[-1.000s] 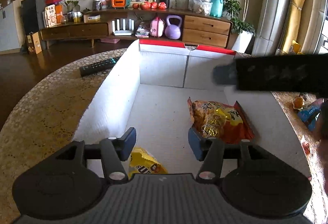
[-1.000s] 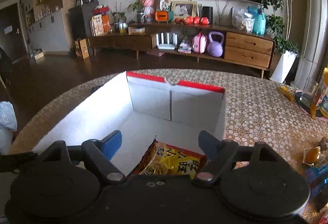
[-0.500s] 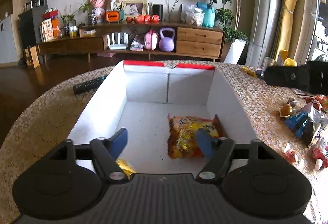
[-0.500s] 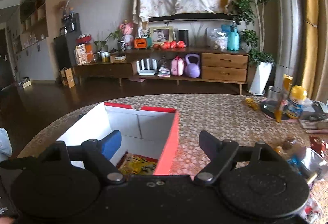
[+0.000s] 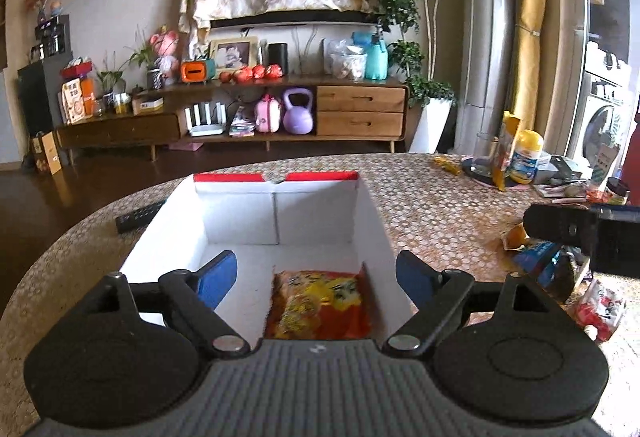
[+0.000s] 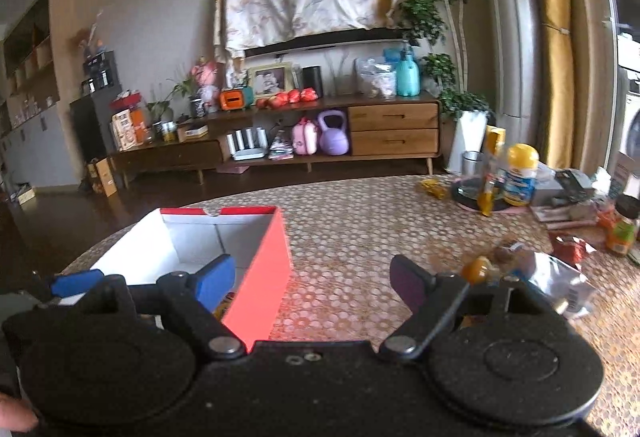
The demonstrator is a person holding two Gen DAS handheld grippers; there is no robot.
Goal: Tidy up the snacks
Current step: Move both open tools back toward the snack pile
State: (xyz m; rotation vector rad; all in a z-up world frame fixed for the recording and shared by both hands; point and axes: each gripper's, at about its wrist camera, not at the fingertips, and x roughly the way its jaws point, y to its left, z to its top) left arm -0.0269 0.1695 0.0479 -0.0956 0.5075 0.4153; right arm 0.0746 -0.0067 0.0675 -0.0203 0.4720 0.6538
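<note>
Lying flat on the white floor of the open box (image 5: 372,221), toward its right wall, an orange-red snack bag (image 5: 320,307), on the patterned table (image 5: 432,205). Hovering above the near end of the box, left gripper (image 5: 316,273), jaws still spreading wide, nothing between the blue pads (image 5: 218,279), the bag well below them. Off to the right over bare tabletop, right gripper (image 6: 312,279), spread wide and empty, loose snacks (image 6: 520,265) just beyond its right finger; remote (image 5: 138,215) left of the box.
</note>
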